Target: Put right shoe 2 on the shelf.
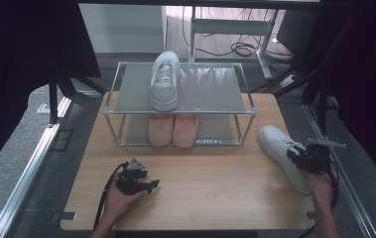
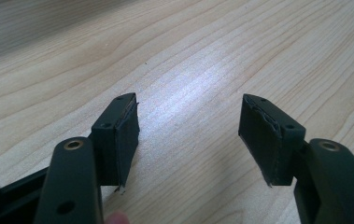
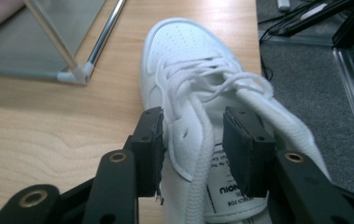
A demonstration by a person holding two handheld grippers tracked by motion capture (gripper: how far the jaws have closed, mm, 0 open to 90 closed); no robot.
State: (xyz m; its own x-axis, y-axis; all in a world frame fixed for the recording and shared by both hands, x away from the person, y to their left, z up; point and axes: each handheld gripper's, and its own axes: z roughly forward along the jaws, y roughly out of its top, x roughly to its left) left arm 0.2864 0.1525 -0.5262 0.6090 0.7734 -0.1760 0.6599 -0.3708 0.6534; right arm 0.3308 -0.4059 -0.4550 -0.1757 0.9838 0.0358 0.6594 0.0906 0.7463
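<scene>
Jaws of right gripper [image 3: 191, 149] apart, straddling one white shoe's [image 3: 188, 93] side wall; left gripper [image 2: 188, 135] jaws apart over bare counter [image 2: 188, 46]. Beyond: one rack [image 1: 203, 89], second white shoe [image 1: 165, 79], two pink shoes [image 1: 173, 130].

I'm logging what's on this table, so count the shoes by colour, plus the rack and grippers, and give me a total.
White shoes: 2, one on the rack's top shelf, one on the table
Pink shoes: 2, a pair on the lower shelf
Rack: 1
Grippers: 2, left and right
Total: 7
</scene>
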